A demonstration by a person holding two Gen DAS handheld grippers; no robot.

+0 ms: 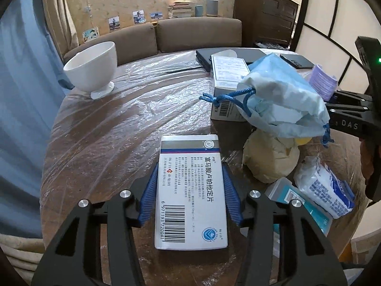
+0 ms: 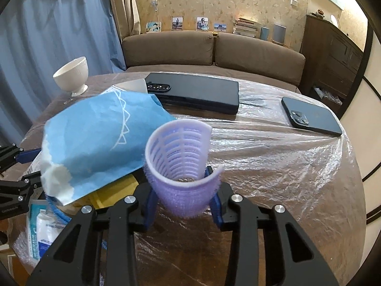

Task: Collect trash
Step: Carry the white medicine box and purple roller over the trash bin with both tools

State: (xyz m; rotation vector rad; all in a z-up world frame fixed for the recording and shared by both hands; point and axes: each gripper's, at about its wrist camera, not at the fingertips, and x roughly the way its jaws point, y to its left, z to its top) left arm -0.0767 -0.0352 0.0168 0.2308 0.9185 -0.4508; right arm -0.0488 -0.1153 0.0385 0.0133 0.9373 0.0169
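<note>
My left gripper (image 1: 190, 186) is shut on a white medicine box (image 1: 190, 190) with a barcode, held flat just above the table. My right gripper (image 2: 182, 190) is shut on a purple hair roller (image 2: 181, 162), upright between its blue pads; the roller also shows in the left wrist view (image 1: 322, 83). A blue drawstring bag (image 1: 281, 97) lies between the two grippers, also in the right wrist view (image 2: 100, 147). A cream crumpled wad (image 1: 269, 159), a white tissue packet (image 1: 323, 186) and a teal-labelled box (image 1: 297, 200) lie to the right of the left gripper.
The round table (image 2: 273, 166) is covered in clear plastic film. A white footed bowl (image 1: 92, 69) stands at the far left. A white carton (image 1: 226, 83), a black flat device (image 2: 197, 90) and a dark phone (image 2: 309, 116) lie farther back. A brown sofa (image 2: 214, 47) stands behind.
</note>
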